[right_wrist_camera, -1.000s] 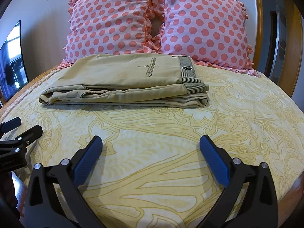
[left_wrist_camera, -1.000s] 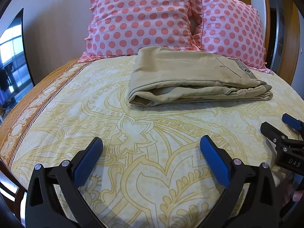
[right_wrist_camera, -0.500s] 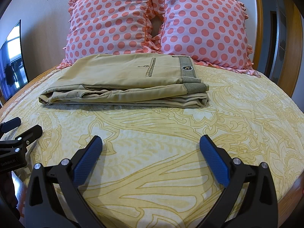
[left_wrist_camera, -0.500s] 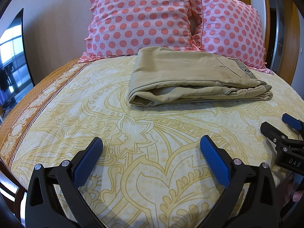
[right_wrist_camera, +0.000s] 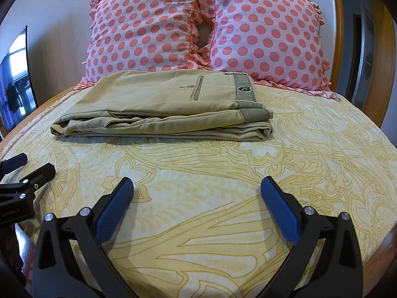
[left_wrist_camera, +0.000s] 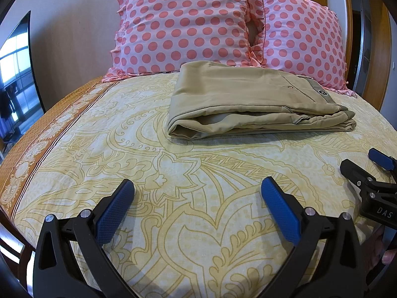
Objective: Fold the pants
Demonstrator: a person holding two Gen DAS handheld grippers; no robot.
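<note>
Nothing moved since earlier frames. Left gripper jaws wide apart, empty, near edge of bed. Folded pants lie far-centre before pillows. Right gripper spread, empty; its body cut off at frame's right in left view.

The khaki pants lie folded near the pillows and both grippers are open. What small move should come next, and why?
Probably none on the cloth: draw both grippers back. The pants already lie in a neat stack on the bedspread, and the left gripper and right gripper hold nothing, with jaws wide apart, short of the stack.
</note>
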